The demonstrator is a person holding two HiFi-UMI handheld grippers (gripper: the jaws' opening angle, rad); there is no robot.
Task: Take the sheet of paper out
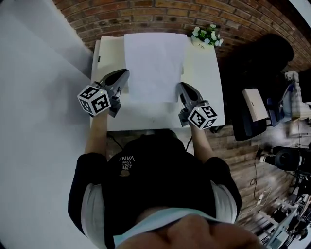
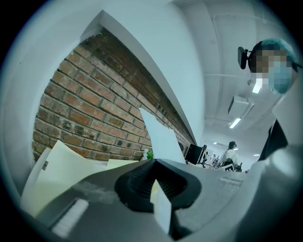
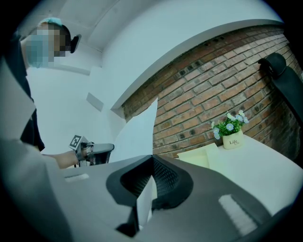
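Observation:
A white sheet of paper [image 1: 153,63] is held up over the pale table [image 1: 206,78], one near corner in each gripper. My left gripper [image 1: 126,74] is shut on the sheet's left near edge; in the left gripper view the paper [image 2: 161,137] rises out of the shut jaws [image 2: 154,178]. On the sheet's right near corner my right gripper [image 1: 179,87] is shut too, and in the right gripper view the paper [image 3: 137,132] stands up from between its jaws [image 3: 150,176]. A cream folder [image 3: 201,155] lies on the table beneath.
A small pot of white flowers [image 1: 206,36] stands at the table's far right corner, against the brick wall [image 1: 146,14]. A black chair [image 1: 260,56] and assorted equipment [image 1: 286,155] are to the right of the table. A white wall [image 1: 34,97] runs along the left.

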